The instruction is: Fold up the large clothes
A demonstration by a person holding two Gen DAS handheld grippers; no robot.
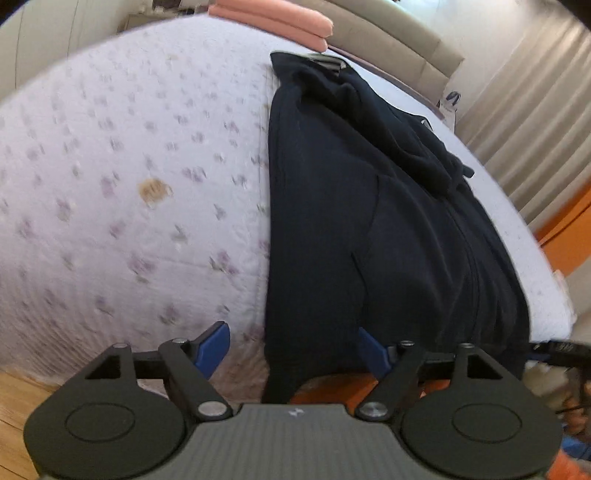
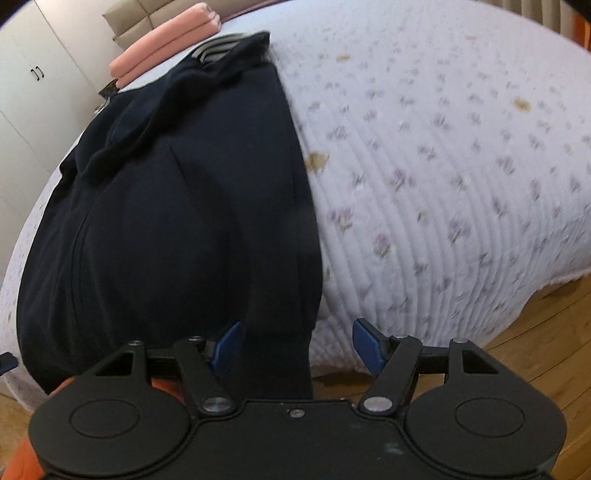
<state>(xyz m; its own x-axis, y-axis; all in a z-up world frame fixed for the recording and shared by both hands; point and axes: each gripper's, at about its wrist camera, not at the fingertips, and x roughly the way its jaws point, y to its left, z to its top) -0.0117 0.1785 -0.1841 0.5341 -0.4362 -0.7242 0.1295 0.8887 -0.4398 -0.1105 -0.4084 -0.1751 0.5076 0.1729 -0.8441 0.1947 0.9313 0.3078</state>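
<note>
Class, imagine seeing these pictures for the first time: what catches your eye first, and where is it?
A dark navy garment lies lengthwise on the floral white bedspread, its near end draping over the bed's edge. Folded pink cloth sits at the far end, by the headboard.

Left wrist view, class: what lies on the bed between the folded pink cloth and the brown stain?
Only bare flowered bedspread separates the pink cloth from the brown stain; the dark garment lies off to the side.
</note>
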